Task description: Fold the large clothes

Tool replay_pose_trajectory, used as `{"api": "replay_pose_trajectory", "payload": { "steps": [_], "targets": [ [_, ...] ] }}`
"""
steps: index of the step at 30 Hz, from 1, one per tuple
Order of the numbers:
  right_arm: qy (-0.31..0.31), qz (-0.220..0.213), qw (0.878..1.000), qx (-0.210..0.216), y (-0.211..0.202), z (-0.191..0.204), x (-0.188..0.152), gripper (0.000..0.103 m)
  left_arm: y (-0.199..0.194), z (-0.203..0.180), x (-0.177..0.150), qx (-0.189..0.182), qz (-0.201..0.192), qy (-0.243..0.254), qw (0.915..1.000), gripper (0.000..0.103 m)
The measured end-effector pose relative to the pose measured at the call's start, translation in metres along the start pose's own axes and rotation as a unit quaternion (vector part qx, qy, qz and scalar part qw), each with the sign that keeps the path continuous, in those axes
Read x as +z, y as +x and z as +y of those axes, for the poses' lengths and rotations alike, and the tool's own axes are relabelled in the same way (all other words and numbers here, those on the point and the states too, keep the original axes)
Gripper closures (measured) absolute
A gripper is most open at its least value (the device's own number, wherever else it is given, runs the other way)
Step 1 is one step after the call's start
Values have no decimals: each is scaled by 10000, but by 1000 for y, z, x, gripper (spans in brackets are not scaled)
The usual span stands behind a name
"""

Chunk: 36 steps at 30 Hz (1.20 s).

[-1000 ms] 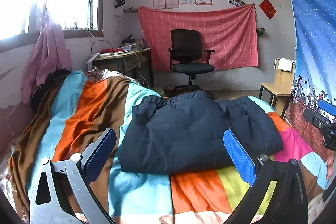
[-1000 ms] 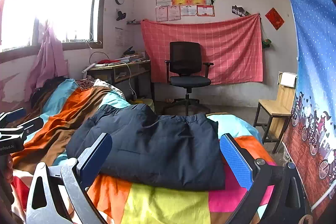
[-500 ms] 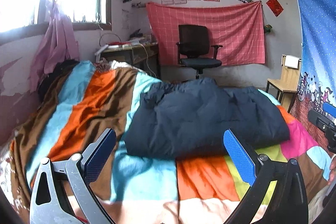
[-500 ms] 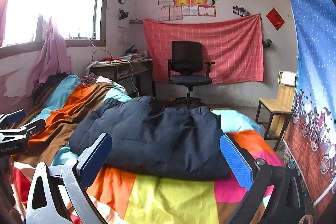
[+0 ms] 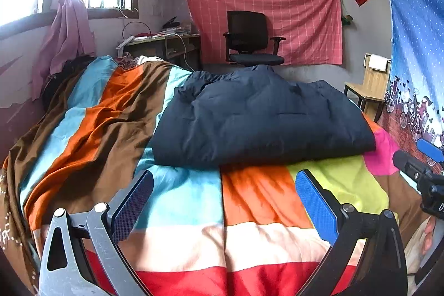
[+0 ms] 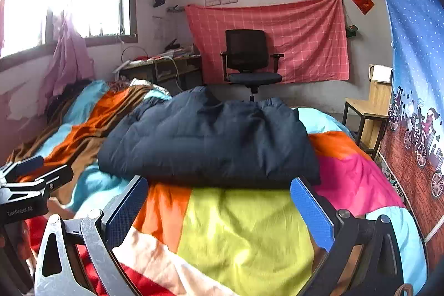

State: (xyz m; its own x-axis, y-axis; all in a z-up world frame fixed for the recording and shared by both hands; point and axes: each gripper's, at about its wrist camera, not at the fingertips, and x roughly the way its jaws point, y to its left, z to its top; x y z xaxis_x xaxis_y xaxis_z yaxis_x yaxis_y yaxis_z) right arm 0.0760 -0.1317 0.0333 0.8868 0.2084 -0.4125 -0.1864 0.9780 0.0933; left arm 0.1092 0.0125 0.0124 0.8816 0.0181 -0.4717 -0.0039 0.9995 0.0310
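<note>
My left hand-held gripper (image 5: pixel 224 201) and right hand-held gripper (image 6: pixel 219 203) both hover with textured blue pads spread apart, empty. The puffy, quilted navy jacket (image 5: pixel 258 115) lies folded, apparently in half, on the bed's (image 5: pixel 180 201) striped, wrinkled cover just beyond them.

Folded navy jacket (image 6: pixel 208 140) lies on striped bedspread (image 6: pixel 244 235); right gripper (image 6: pixel 219 208) wide apart (empty), near jacket's edge.

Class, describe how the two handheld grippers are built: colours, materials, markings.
The left gripper and the right gripper match: each has blue textured pads, one silver metal linkage and one black one, joined by round bolts. Seen from the right camera, the left one's black body carries small white lettering.
</note>
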Motion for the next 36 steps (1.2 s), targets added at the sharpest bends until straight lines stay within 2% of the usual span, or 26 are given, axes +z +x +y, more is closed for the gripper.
{"api": "replay_pose_trajectory", "payload": {
  "steps": [3,8,36],
  "targets": [
    [-99,19,9999,-31,-3,2,-9,0,-3,2,-7,-101,-33,-17,9999,3],
    [-4,79,10000,-11,-6,1,-18,0,1,1,-13,-66,104,43,9999,3],
    [145,245,9996,-49,3,-2,-27,0,4,9,-19,21,211,-21,9998,3]
  ]
}}
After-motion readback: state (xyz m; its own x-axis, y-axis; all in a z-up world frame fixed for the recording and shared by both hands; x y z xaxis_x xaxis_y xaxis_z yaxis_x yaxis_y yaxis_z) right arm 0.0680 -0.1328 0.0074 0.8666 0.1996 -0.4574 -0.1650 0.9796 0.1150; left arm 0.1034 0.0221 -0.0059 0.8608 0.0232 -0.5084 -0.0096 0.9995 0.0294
